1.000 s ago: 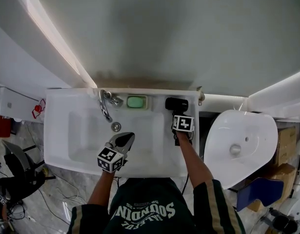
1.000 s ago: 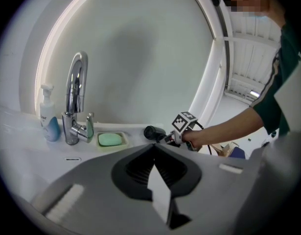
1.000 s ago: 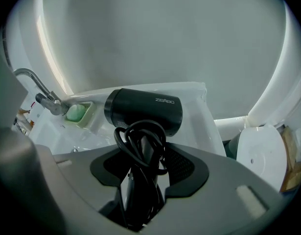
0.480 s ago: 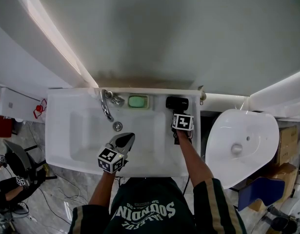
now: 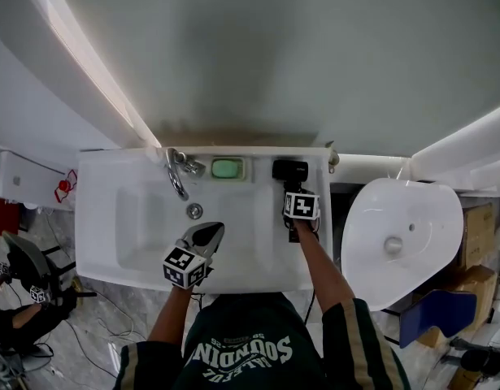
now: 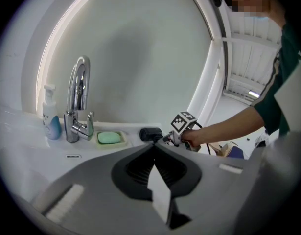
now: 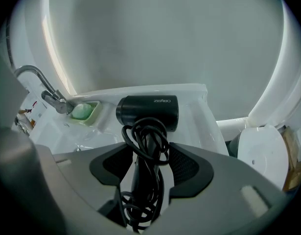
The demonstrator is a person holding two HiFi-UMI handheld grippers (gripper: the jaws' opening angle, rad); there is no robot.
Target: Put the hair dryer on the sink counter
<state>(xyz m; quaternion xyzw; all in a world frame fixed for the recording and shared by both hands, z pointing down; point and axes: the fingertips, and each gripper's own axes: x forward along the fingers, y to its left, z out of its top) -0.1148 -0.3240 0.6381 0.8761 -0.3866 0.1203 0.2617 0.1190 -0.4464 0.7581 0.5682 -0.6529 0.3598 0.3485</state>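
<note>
The right gripper (image 7: 149, 158) clamps the cord-wrapped handle of the hair dryer (image 7: 149, 112), its barrel at the back right corner of the sink counter (image 7: 196, 102). It looks light, stiff and top-heavy, so the handle seems the sensible grip. The left gripper (image 6: 154, 151) is closed, empty

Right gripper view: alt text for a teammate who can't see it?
The right claw grips the handle and coiled cord of a black hair dryer, its barrel at the back corner of the white sink counter. A green soap dish and chrome faucet sit to its left.
</note>
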